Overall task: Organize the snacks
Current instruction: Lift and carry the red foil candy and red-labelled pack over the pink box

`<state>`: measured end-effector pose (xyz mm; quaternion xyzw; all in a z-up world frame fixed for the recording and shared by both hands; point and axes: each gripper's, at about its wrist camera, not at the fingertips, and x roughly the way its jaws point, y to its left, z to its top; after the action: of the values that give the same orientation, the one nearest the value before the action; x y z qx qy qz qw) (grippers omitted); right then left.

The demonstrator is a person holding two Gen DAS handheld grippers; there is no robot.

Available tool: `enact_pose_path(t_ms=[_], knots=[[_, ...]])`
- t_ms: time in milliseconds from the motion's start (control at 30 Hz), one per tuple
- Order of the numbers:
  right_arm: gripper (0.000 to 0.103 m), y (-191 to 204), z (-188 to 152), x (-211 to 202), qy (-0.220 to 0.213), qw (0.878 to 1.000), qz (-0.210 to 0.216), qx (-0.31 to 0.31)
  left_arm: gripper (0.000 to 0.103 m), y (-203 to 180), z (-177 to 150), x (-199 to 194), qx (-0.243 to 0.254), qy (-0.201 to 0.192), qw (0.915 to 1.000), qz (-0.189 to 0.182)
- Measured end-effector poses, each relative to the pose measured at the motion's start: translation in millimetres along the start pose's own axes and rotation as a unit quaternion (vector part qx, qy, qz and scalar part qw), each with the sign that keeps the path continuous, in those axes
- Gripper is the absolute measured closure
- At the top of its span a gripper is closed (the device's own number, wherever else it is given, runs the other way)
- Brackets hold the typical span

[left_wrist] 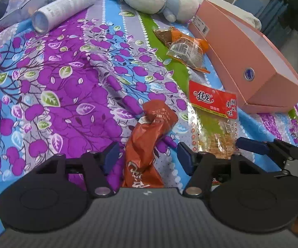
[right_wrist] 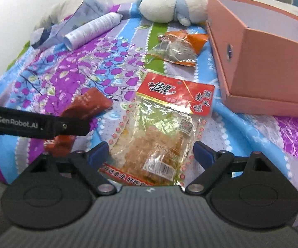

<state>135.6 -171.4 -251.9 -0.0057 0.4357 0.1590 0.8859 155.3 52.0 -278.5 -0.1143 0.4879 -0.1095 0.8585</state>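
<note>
Both grippers are angled downward with jaws spread: the left gripper moderately, the right gripper wider, apparently pressing on nothing.

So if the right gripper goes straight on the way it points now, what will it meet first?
Most likely the clear snack bag with the red header. It already lies between the open right gripper fingers, not pressed by them. Beyond it lie the orange packets, though depth is hard to judge.
</note>
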Motion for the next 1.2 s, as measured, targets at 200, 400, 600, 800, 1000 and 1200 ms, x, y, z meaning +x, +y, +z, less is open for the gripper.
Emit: enact_pose_path(t_ms=[200, 400, 600, 800, 1000, 1200], knots=[[0.015, 11, 1, 12, 0.008, 0.999, -0.001, -0.034, 0.049, -7, 6, 8, 0.019, 0.003, 0.9997, 0.016], [0.044, 11, 5, 8, 0.007, 0.999, 0.003, -0.045, 0.066, -6, 12, 6, -0.003, 0.004, 0.9997, 0.026], [0.061, 16, 6, -2, 0.006, 0.998, 0.016, -0.056, 0.068, -19, 15, -9, 0.007, -0.007, 0.9991, 0.041], [0.063, 10, 8, -17, 0.000, 0.999, 0.007, -0.053, 0.069, -26, 19, -28, -0.002, -0.027, 0.9991, 0.034], [0.063, 2, 15, -41, -0.023, 0.999, 0.003, -0.036, 0.069, -38, 26, -51, -0.006, -0.048, 0.9985, 0.023], [0.063, -4, 26, -70, -0.052, 0.998, 0.002, -0.024, 0.070, -50, 34, -71, 0.001, -0.068, 0.9976, 0.014]])
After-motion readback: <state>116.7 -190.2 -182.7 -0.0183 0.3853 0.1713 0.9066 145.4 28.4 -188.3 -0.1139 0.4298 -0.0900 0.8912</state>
